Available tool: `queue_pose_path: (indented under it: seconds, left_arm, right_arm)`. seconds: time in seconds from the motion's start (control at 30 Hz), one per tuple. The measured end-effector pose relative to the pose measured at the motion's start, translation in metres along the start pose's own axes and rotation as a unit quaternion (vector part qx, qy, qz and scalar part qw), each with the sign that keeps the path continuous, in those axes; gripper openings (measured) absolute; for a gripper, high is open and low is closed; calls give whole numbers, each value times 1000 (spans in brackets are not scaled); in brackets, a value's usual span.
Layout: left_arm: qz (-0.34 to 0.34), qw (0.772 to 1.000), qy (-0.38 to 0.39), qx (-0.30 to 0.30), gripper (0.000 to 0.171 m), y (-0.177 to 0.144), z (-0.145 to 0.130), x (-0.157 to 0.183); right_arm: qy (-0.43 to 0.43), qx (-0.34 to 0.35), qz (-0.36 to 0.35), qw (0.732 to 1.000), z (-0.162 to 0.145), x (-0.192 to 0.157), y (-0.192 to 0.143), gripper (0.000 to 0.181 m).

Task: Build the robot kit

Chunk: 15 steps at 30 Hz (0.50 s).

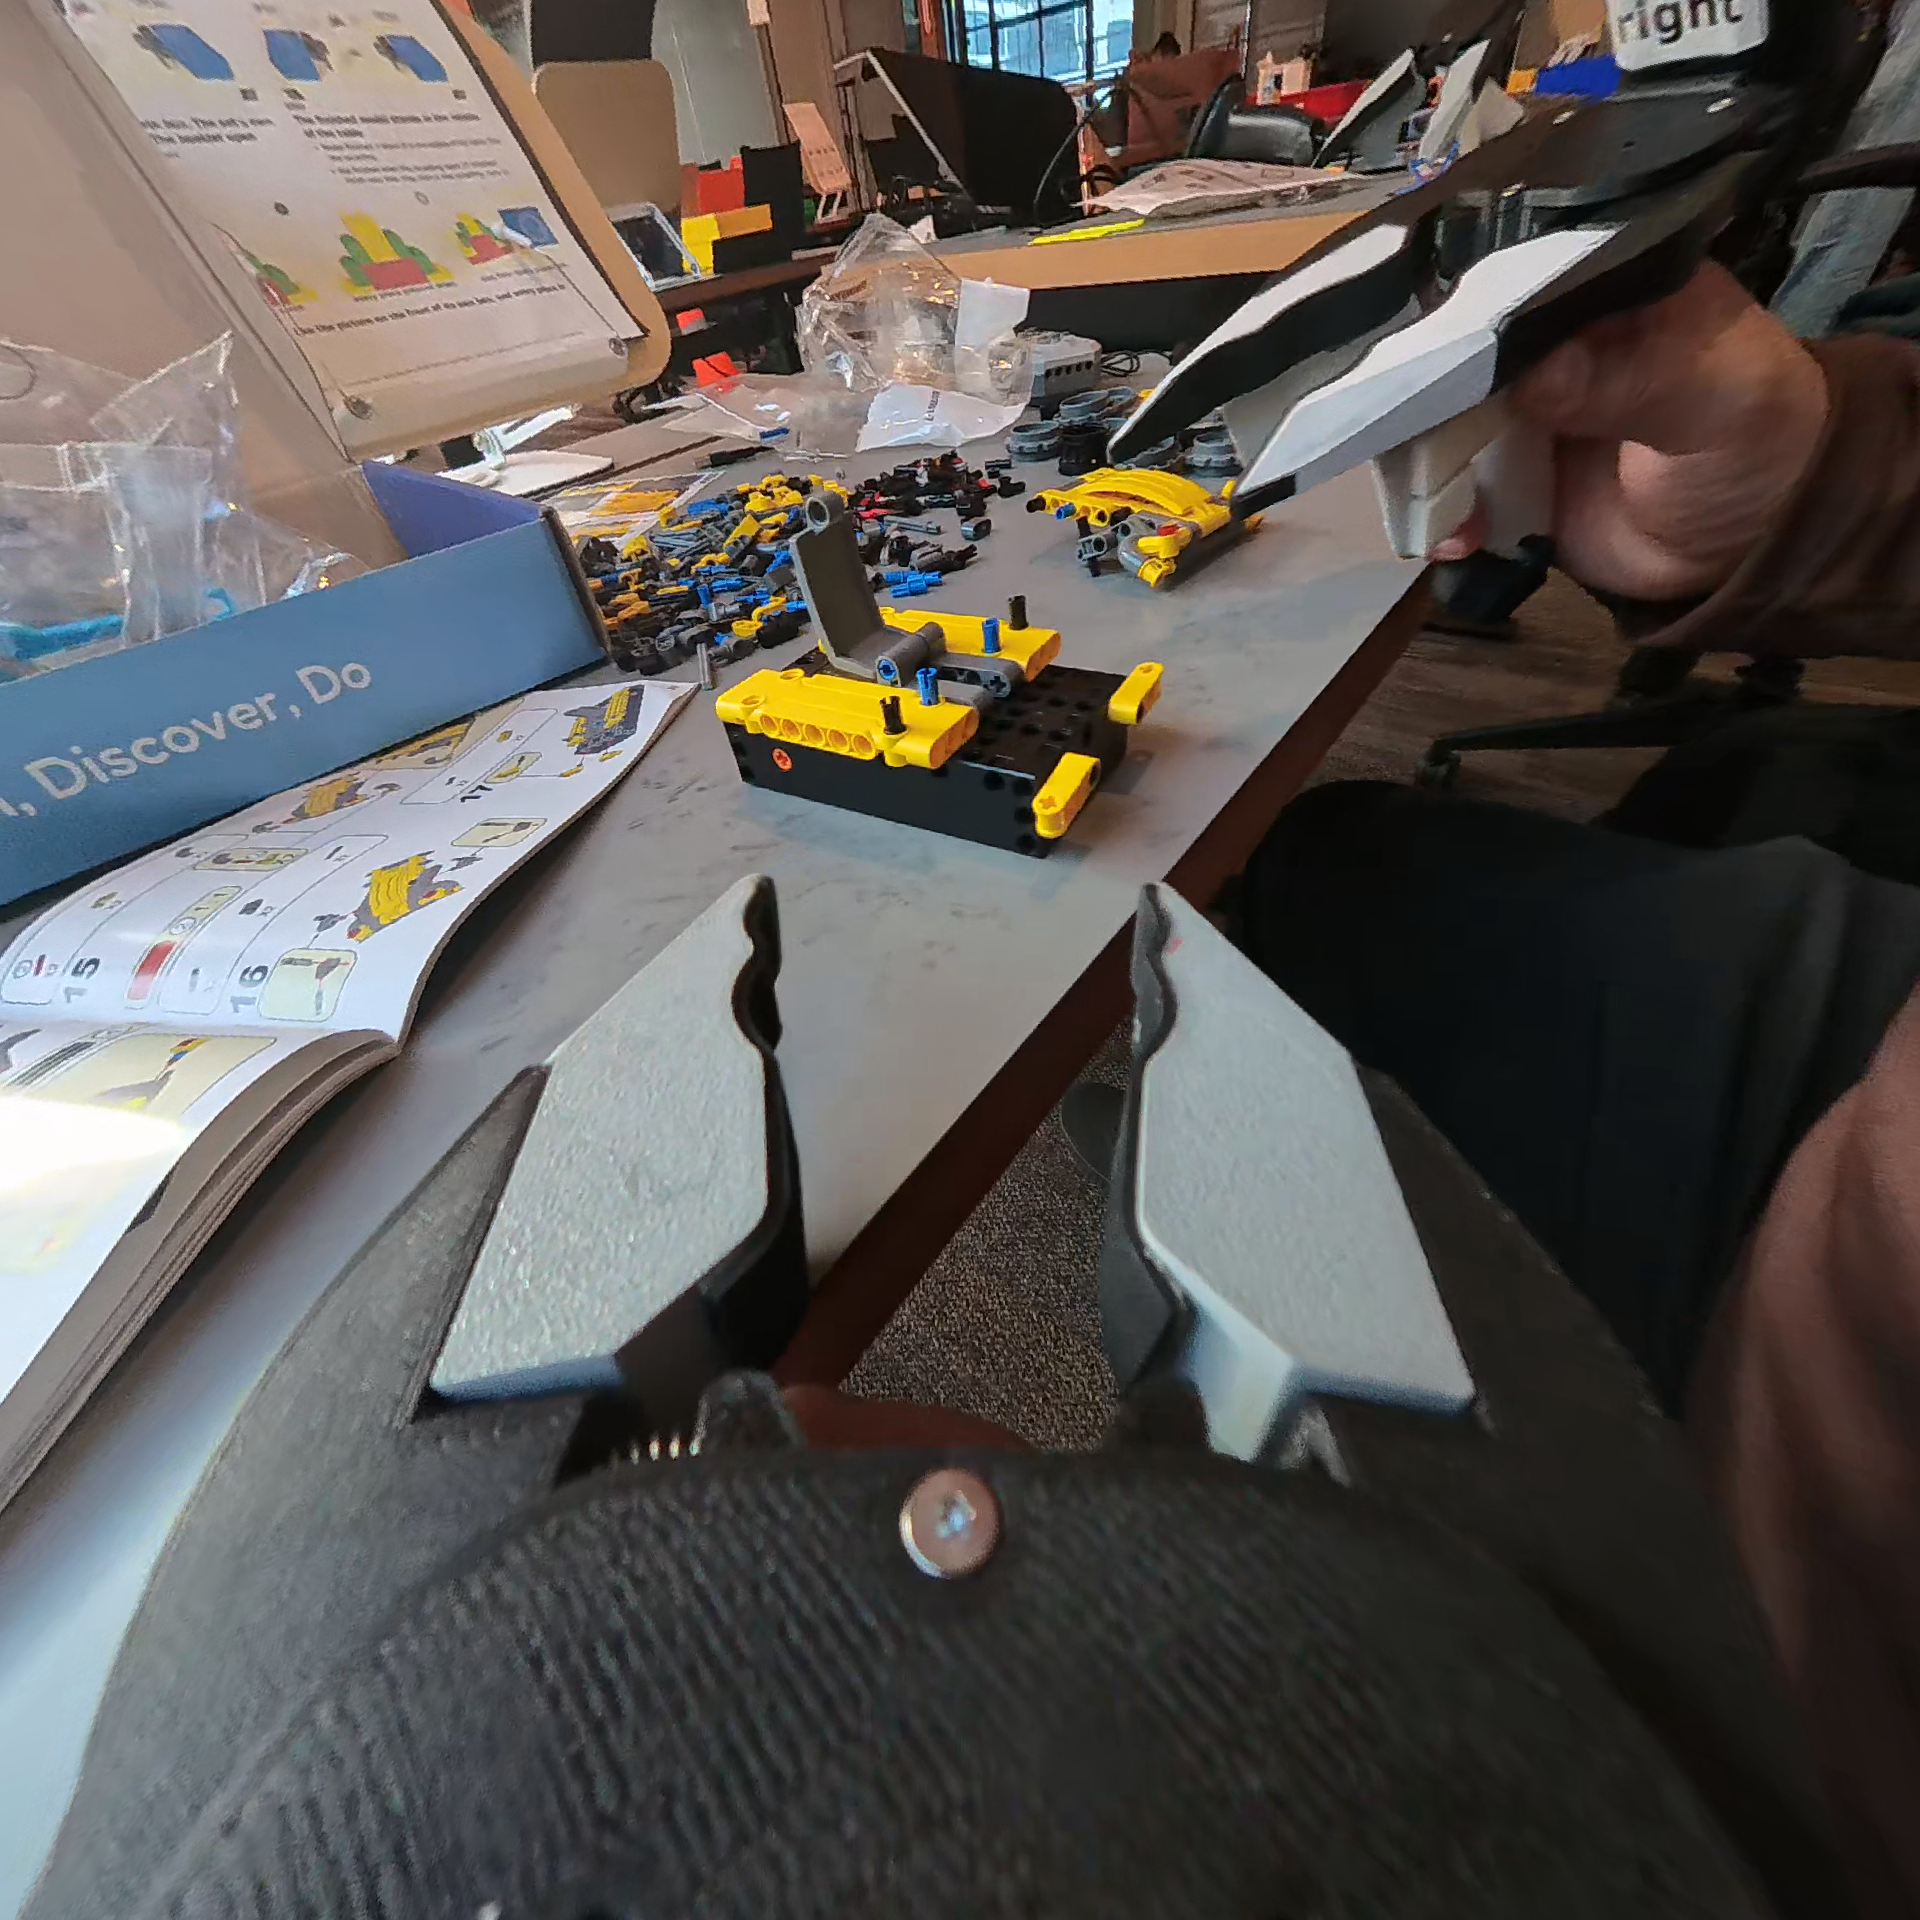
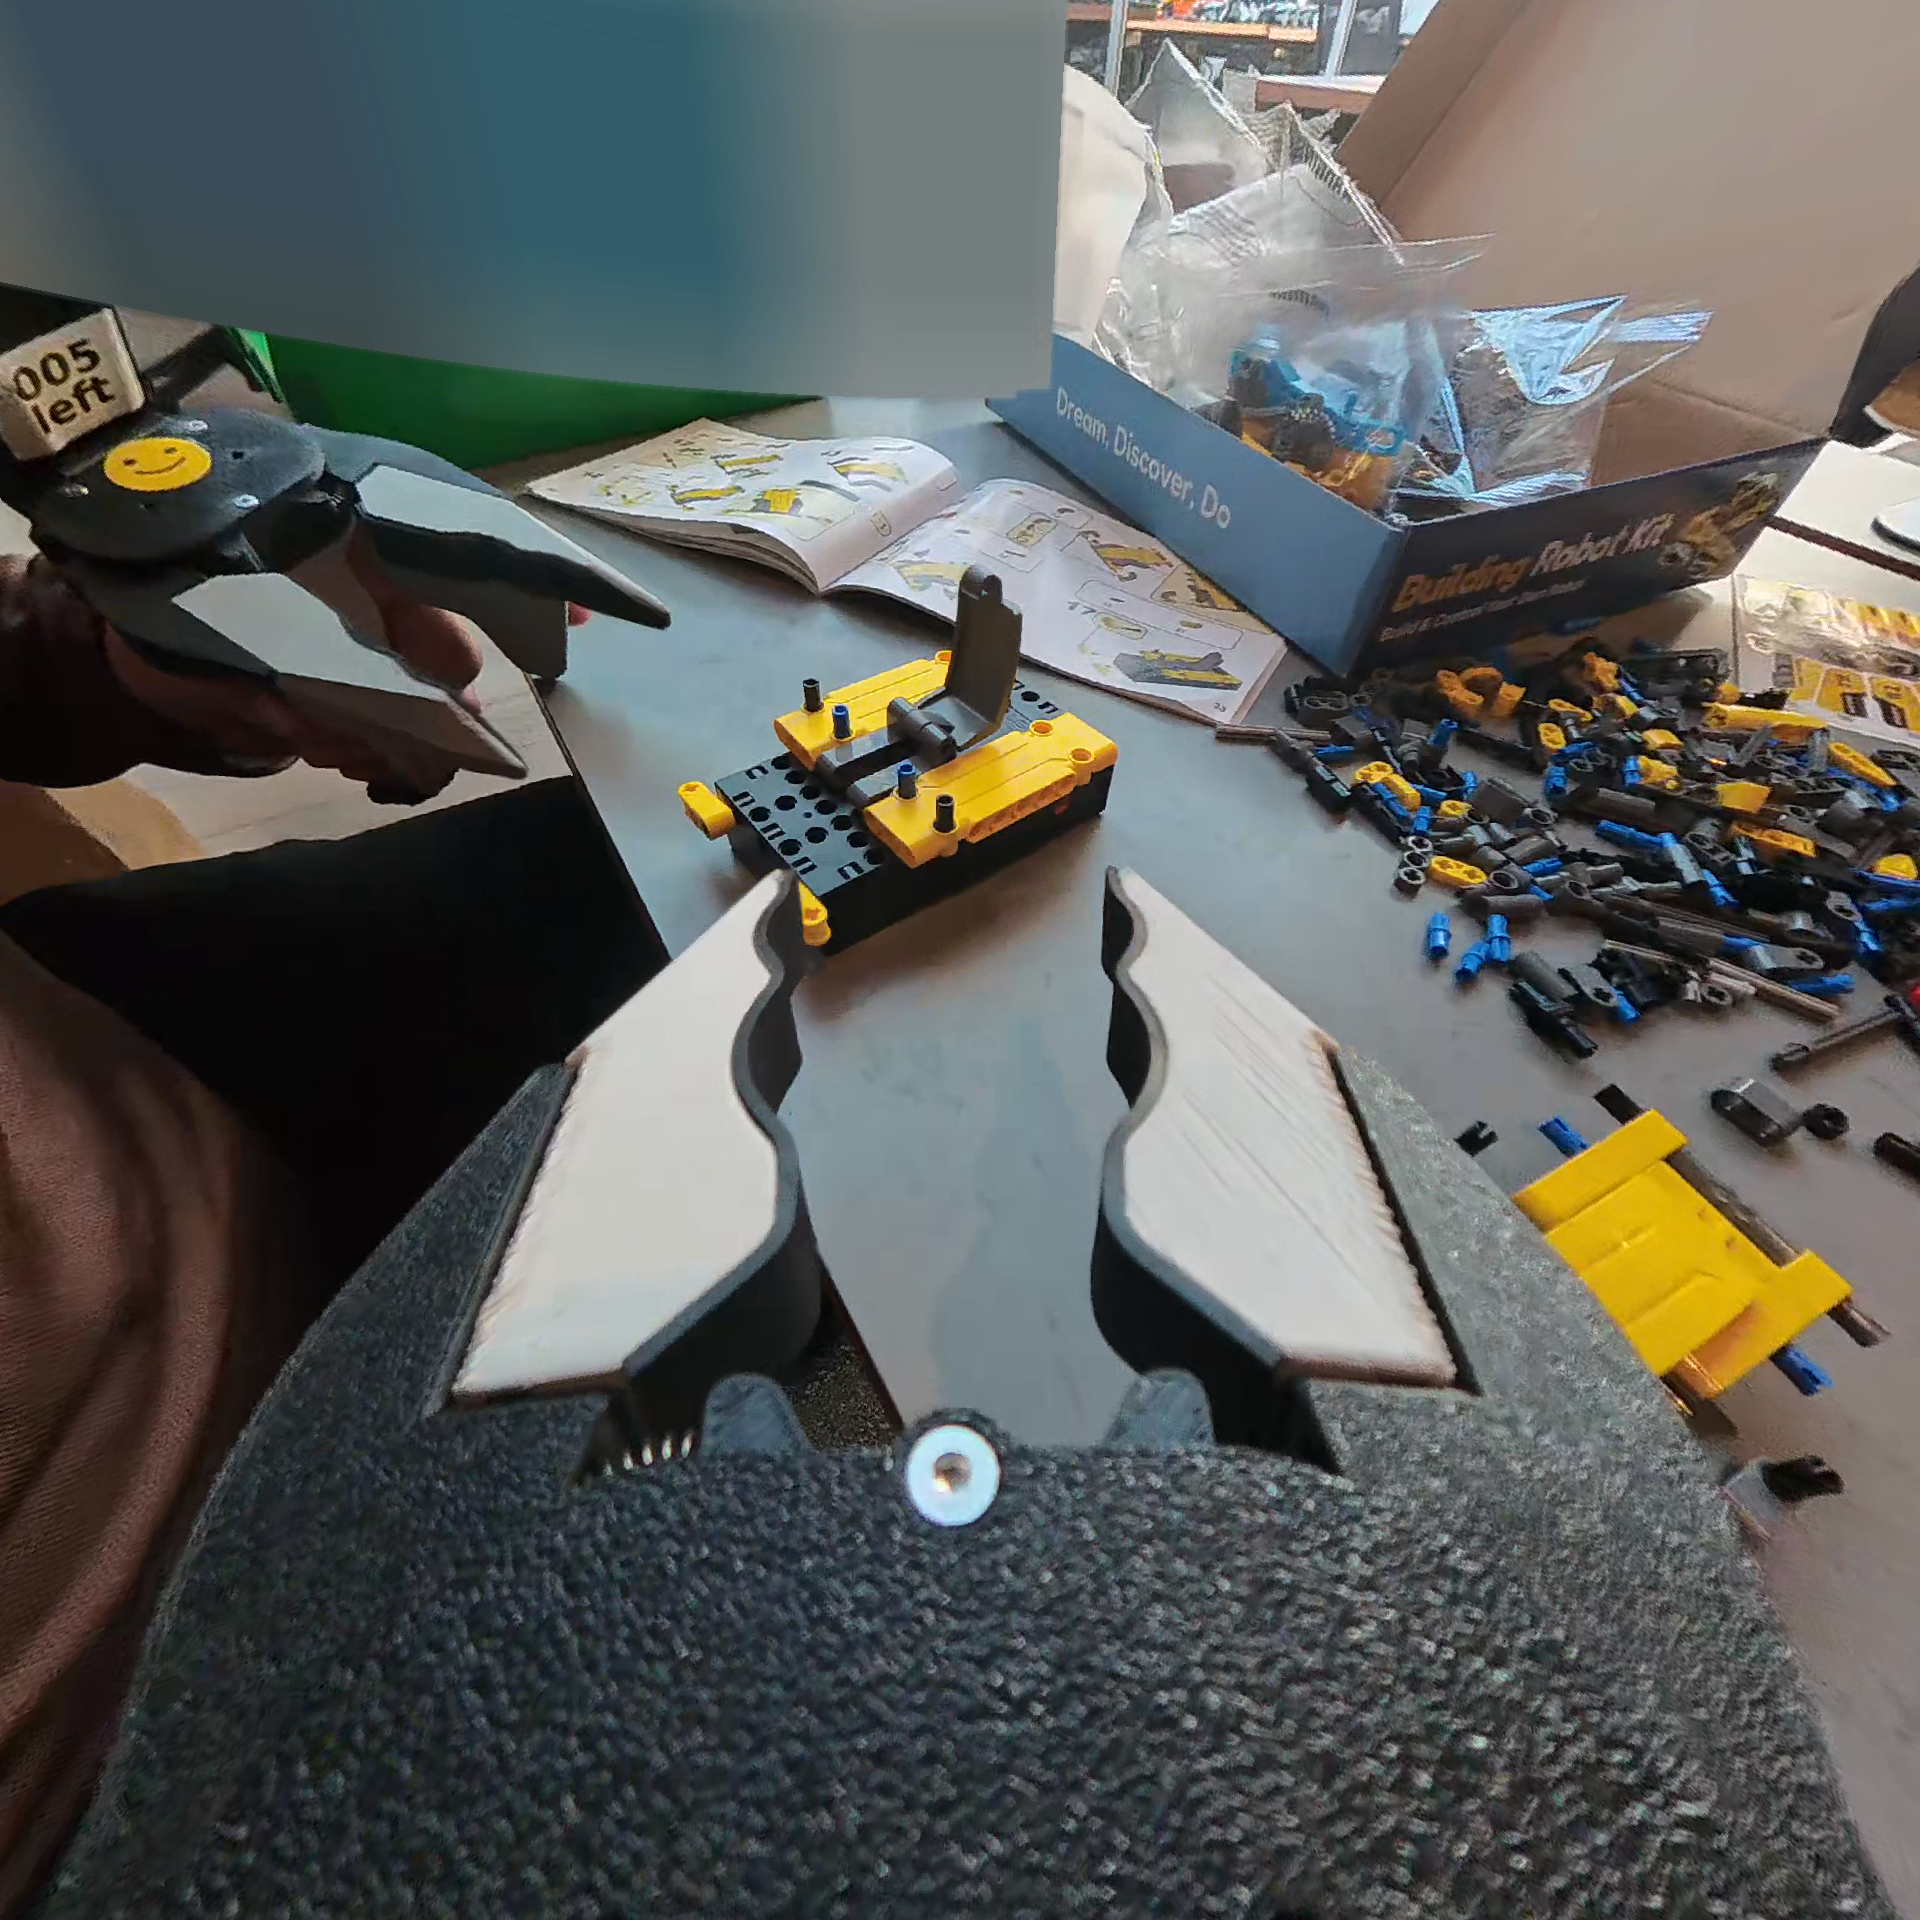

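In the left wrist view, the left hand-held gripper [image 1: 956, 914] hung released and empty over the near edge of the worktop [image 1: 935, 966], its body hiding everything beneath it. Ahead of it sat the model [image 1: 914, 727], a black block with yellow beams, blue and black pins and a grey flap tilted up. The booklet [image 1: 260, 935] lay open to the left and ran off the frame, as did the blue box [image 1: 312, 665]. The loose parts [image 1: 748, 561] beyond were too small to sort. The right hand-held gripper [image 1: 1184, 457] hovered released above a second yellow piece [image 1: 1153, 514], touching nothing I could see. In the right wrist view, the right hand-held gripper [image 2: 945, 894] was spread wide and empty, just short of the model [image 2: 904, 800], with one fingertip [image 2: 774, 894] overlapping its near corner. The yellow piece [image 2: 1673, 1257] was half hidden behind the gripper body. A blurred patch covered the upper left. The left hand-held gripper [image 2: 597, 686] was held released off the worktop edge.
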State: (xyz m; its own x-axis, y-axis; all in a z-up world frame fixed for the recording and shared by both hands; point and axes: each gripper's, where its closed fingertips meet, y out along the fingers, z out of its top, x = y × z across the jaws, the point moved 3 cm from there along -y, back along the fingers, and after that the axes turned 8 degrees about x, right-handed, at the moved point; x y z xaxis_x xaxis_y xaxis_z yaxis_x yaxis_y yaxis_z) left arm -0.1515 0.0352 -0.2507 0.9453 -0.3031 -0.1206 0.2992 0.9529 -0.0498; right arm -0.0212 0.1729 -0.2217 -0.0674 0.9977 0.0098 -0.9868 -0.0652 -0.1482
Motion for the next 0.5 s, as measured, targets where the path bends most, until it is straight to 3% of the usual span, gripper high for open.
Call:
queue_pose_path:
  seconds: [0.3, 0.4, 0.5]
  left_arm:
    - [10, 1000, -13, 3, 66, -5, 0, -6]
    - [15, 1000, -13, 4, 66, -5, 0, -8]
    - [26, 1000, -8, 11, 66, -8, 0, -11]
  right_arm:
    - [20, 7, -30, 999, 4, 15, -1, 55]
    - [-10, 49, -98, 994, 34, 33, -18, 58]
    - [-51, 134, -163, 976, 87, 50, -46, 58]
